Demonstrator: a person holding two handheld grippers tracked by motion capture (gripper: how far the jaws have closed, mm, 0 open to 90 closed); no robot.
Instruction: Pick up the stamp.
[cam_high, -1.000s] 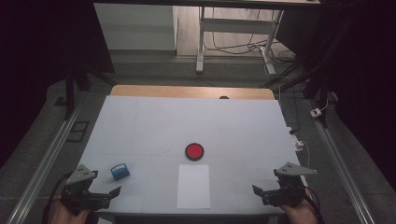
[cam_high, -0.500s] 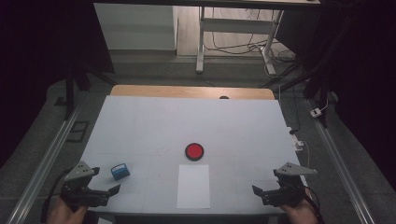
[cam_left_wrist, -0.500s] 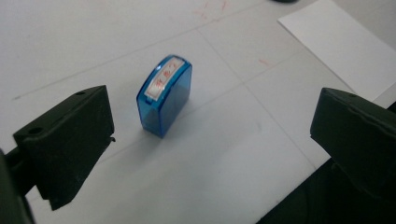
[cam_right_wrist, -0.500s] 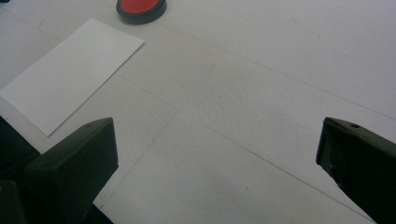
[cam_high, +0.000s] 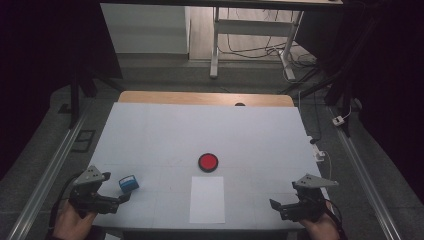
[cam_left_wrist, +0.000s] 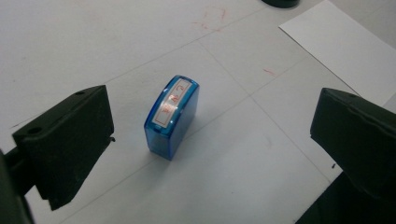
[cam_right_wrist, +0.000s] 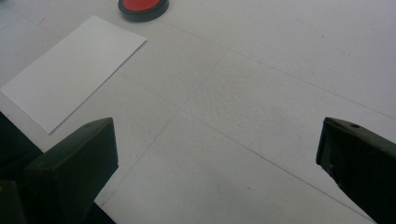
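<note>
Jaws wide on our left gripper (cam_left_wrist: 210, 135), bracketing the untouched blue stamp (cam_left_wrist: 172, 116); our right gripper (cam_right_wrist: 217, 158), seemingly idle, gapes over bare table (cam_right_wrist: 261, 79).

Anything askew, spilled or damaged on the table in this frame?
Nothing serious. The blue stamp stands upright, the paper sheet lies flat and the red ink pad looks intact. A few faint red marks stain the table.

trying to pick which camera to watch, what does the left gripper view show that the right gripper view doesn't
The left gripper view alone shows the blue stamp, upright on the table between the open left gripper fingers. The right gripper view alone shows the red ink pad's top and the open right gripper. Both show the white paper and the white table.
</note>
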